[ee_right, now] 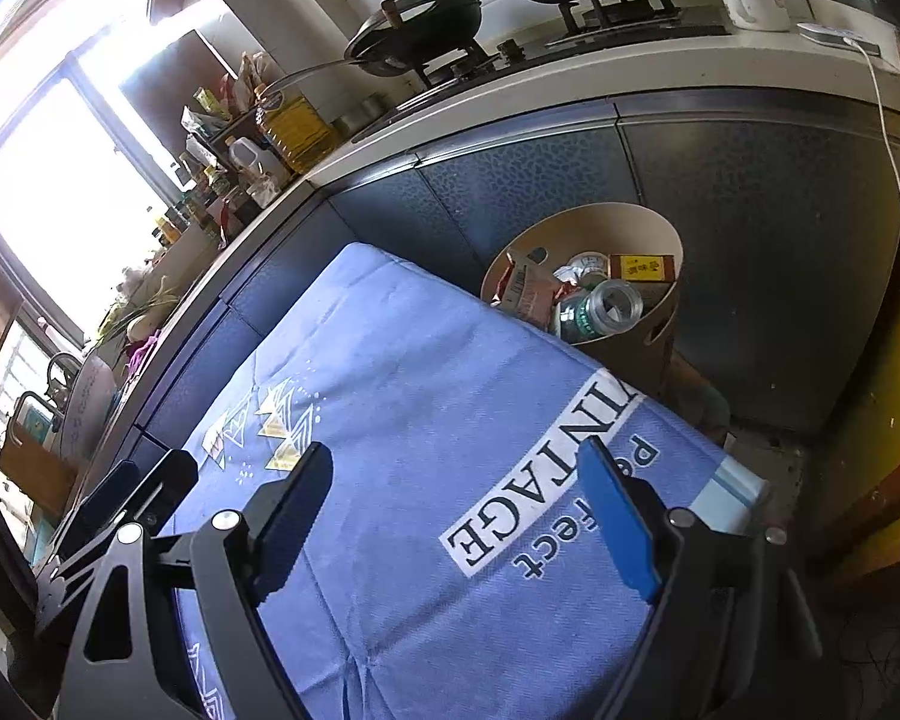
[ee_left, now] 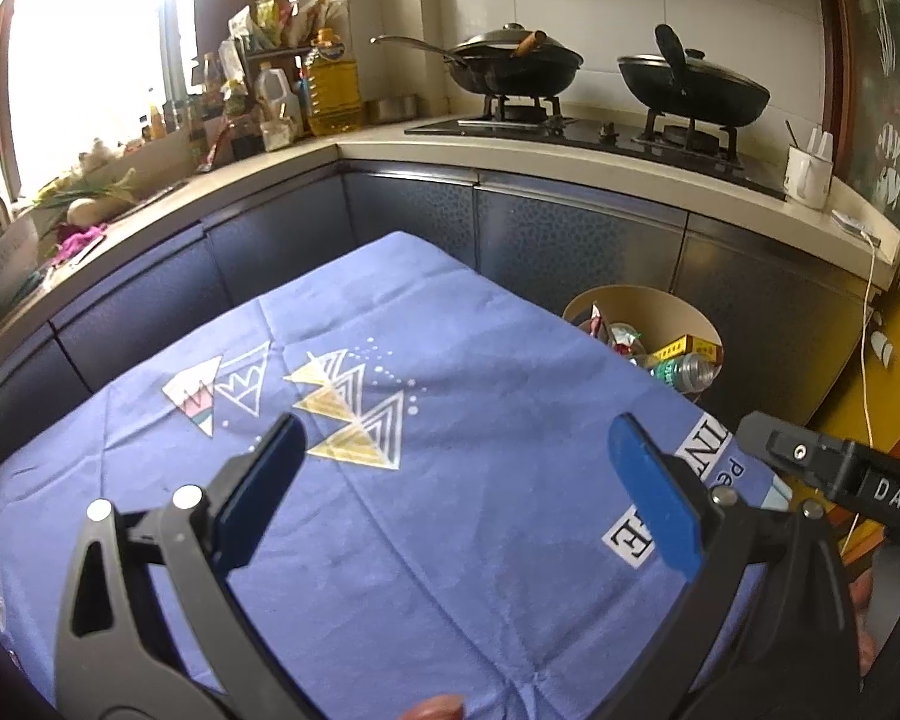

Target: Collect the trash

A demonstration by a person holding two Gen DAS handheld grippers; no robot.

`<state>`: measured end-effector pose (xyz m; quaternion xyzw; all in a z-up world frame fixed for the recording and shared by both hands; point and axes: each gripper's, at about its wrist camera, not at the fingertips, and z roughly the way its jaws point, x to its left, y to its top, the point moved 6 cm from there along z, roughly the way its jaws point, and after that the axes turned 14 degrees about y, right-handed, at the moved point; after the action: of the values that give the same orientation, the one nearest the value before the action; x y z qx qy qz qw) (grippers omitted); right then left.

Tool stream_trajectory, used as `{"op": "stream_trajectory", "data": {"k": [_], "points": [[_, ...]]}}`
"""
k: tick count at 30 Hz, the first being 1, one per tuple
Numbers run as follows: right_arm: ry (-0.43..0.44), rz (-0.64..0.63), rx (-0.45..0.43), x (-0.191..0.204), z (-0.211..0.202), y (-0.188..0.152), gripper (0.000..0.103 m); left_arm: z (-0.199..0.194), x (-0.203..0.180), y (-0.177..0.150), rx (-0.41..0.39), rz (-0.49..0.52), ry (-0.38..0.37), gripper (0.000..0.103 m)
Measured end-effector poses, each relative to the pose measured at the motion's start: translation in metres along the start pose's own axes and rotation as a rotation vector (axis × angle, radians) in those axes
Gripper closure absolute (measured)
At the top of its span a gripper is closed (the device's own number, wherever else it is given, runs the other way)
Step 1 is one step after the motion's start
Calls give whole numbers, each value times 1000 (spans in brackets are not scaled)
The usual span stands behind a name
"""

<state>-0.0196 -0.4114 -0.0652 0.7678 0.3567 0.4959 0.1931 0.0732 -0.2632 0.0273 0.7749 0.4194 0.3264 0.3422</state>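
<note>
Our left gripper (ee_left: pixel 456 480) hangs over the blue tablecloth (ee_left: pixel 426 540) with its jaws wide apart and nothing between them; our right gripper (ee_right: pixel 462 510) stands the same way, spread and empty, just beside it to the right; part of its black body shows at the right edge of the left wrist view. Ahead of both tools and to their right, past the far corner of the cloth, sits the tan bin (ee_right: pixel 642 228) on the floor against the dark cabinet fronts (ee_left: pixel 570 228); the trash lies inside it: a clear plastic bottle (ee_right: pixel 606 306), a yellow and red carton (ee_right: pixel 642 269) and crumpled wrappers (ee_right: pixel 528 288). We see no loose trash on the cloth beneath either tool; so we judge the collecting is at or near its end.

To do this step well, we would keep both jaws apart, hold the tools above the cloth without snagging it, and look over the whole cloth before stopping.

The right wrist view looks down into the bin and shows the bottle's open mouth and a handle slot in the bin's side; the left wrist view shows only the bin's near rim, but gives us both woks (ee_left: pixel 516 66) upright on the stove (ee_left: pixel 576 132), a white mug (ee_left: pixel 807 175) on the counter, and a fingertip (ee_left: pixel 438 708) at its bottom edge.
</note>
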Motion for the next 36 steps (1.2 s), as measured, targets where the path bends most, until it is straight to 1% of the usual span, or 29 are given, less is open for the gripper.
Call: {"op": "stream_trajectory", "data": {"k": [6, 8, 9, 13, 16, 20, 23, 28, 32, 36], "points": [[3, 17, -14, -8, -8, 2, 22, -3, -6, 1, 20, -13, -23, 6], [5, 20, -19, -12, -10, 3, 22, 0, -5, -2, 49, -13, 5, 6], [5, 22, -20, -14, -10, 3, 22, 0, -4, -2, 54, -15, 8, 6], [5, 37, -11, -19, -9, 2, 22, -1, -3, -3, 60, -30, -8, 6], [6, 41, -8, -19, -8, 1, 22, -3, -4, -3, 55, -23, -1, 6], [6, 36, -6, -19, -6, 0, 22, 1, -5, -6, 81, -17, -9, 6], [4, 39, -1, -19, -4, 1, 22, 2, -1, -7, 75, -20, 5, 6], [4, 35, 7, -18, -2, 1, 22, 1, 5, -4, 71, -45, -6, 6], [11, 31, 7, -16, 0, 2, 22, 2, 7, -4, 72, -38, 2, 6], [18, 26, 7, -13, 0, 2, 22, 2, 5, -6, 79, -33, -13, 6]]}}
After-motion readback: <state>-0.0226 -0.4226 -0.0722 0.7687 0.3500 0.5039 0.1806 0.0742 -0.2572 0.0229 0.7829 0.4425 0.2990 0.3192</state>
